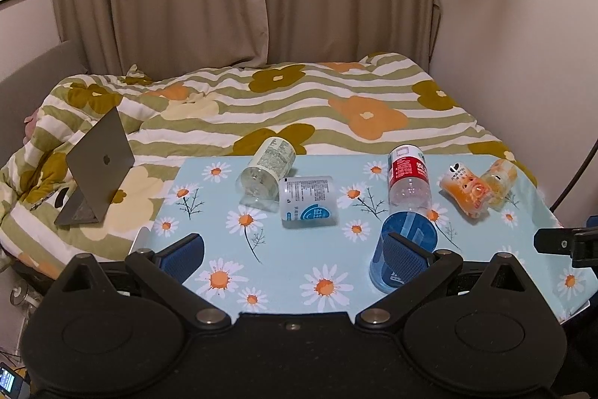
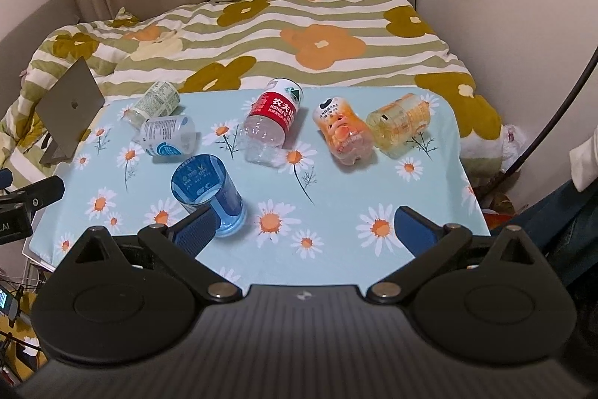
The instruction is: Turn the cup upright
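A blue translucent cup (image 1: 405, 249) stands on the daisy-print table (image 1: 291, 272), base up as far as I can tell. It also shows in the right wrist view (image 2: 207, 193). My left gripper (image 1: 299, 249) is open, and its right finger overlaps the cup in the image. My right gripper (image 2: 306, 227) is open, and its left finger sits just in front of the cup. Neither gripper holds anything.
Several cut bottle cups lie on their sides farther back: a green-label one (image 2: 155, 101), a white-blue one (image 2: 168, 135), a red-label one (image 2: 271, 122), an orange one (image 2: 344, 133) and a yellow one (image 2: 400, 122). A laptop (image 1: 99, 167) stands on the bed to the left.
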